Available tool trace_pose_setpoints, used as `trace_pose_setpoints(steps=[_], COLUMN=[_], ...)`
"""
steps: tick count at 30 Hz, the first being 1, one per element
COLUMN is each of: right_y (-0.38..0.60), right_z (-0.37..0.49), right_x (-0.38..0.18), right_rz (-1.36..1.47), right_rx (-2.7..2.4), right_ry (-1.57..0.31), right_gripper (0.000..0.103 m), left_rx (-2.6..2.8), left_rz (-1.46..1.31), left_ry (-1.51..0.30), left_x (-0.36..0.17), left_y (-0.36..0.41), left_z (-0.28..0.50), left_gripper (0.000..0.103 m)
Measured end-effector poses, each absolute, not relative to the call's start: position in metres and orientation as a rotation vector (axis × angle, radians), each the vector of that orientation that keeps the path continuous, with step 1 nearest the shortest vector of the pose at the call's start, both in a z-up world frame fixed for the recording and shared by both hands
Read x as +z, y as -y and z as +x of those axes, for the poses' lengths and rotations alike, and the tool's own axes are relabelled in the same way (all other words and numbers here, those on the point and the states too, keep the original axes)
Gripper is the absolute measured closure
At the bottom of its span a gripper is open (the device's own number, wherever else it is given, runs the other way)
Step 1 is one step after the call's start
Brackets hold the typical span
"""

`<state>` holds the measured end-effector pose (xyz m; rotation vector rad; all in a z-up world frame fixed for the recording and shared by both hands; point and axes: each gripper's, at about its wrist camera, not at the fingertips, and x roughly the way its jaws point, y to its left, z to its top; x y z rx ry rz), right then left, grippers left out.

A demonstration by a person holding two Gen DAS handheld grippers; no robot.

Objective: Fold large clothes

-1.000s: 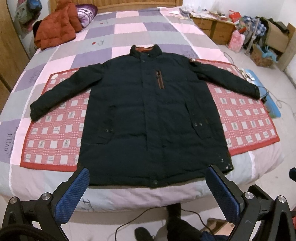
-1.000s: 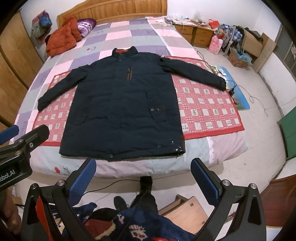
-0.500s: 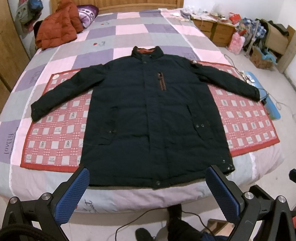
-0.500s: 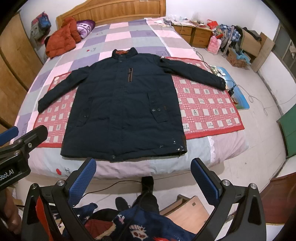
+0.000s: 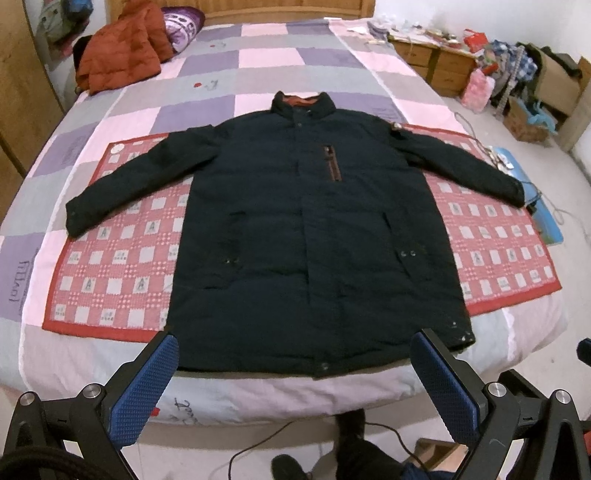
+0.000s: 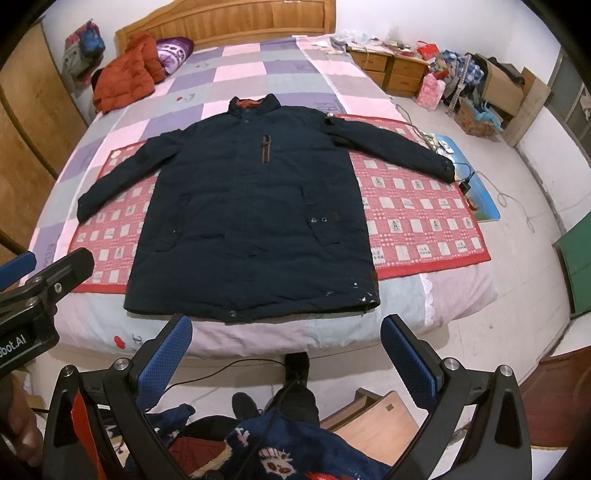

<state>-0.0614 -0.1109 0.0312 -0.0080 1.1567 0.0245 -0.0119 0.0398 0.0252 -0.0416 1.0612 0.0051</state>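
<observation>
Left wrist view: dark coat (image 5: 310,236) spread flat mid-frame on bed (image 5: 295,387), sleeves out, unfolded. Left tool (image 5: 295,384) and right tool (image 6: 286,354) wide open, empty, low in frame. All folding left.

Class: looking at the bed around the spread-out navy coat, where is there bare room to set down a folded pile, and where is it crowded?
Free: the patchwork quilt between the navy coat collar and the headboard, and the red checked mat under each sleeve. Crowded: the far corner with the orange jacket and purple pillow, and the narrow strip below the hem.
</observation>
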Motion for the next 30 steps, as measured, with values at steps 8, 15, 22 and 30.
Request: trace_pose_setpoints(steps=[8,15,22,30], right_y=[0.104,0.112,0.134,0.176], right_z=[-0.046,-0.032,-0.001,0.054], right_x=[0.02,-0.001,-0.04,-0.084], right_rz=[-0.009,0.011,0.032,-0.014], right_rx=[0.034,0.055,0.054,0.113], right_ry=[-1.167,-1.199,-1.272,-1.228], right_gripper=[0.0,0.0,0.0,0.0], left_rx=[0.022,0.044,0.043,0.071], left_rz=[-0.044,-0.051,-0.073,-0.107], left_ry=[-1.069,-1.092,-1.136,-1.177], left_x=[0.011,-0.012,-0.053,-0.104], left_y=[-0.04,-0.042,-0.04,-0.027], left_z=[-0.006,0.003,0.025,0.068], left_gripper=[0.0,0.0,0.0,0.0])
